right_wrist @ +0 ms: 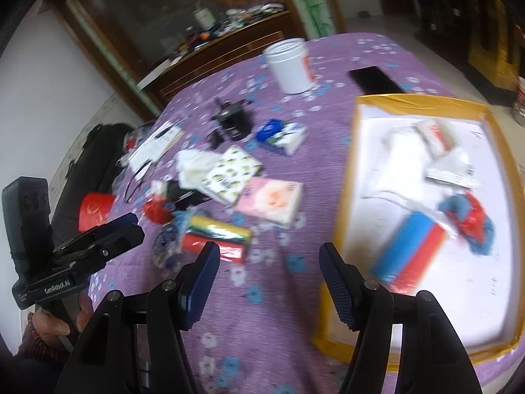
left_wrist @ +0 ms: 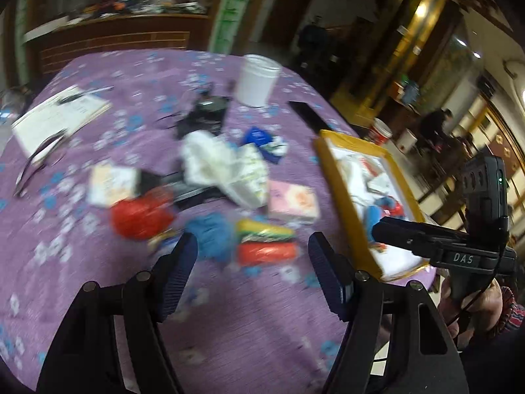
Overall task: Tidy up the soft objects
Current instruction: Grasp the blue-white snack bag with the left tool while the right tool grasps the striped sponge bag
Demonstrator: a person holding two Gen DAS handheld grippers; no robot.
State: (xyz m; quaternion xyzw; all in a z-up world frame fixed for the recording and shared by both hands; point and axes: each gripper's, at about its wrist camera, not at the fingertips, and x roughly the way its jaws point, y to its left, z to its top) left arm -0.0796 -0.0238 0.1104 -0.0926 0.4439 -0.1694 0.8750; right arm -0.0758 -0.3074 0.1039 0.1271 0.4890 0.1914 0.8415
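Soft objects lie scattered on a purple flowered tablecloth [left_wrist: 229, 312]: a pink tissue pack [left_wrist: 293, 201], a patterned tissue pack [right_wrist: 229, 174], a white cloth [left_wrist: 206, 157], a red bag [left_wrist: 139, 216], a blue puff [left_wrist: 210, 233] and a coloured roll pack [left_wrist: 265, 243]. A yellow-rimmed white tray [right_wrist: 357, 170] at the right holds a red-blue pack [right_wrist: 410, 249] and other items. My left gripper [left_wrist: 252, 256] is open and empty, just short of the roll pack. My right gripper [right_wrist: 269, 262] is open and empty above the cloth, left of the tray.
A white tub [left_wrist: 257, 80] stands at the far side. A black phone [right_wrist: 375, 80], a black device [left_wrist: 206, 115], a blue pack [left_wrist: 259, 136] and papers [left_wrist: 59, 118] also lie on the table. The tray [left_wrist: 344, 203] reaches the table's right edge.
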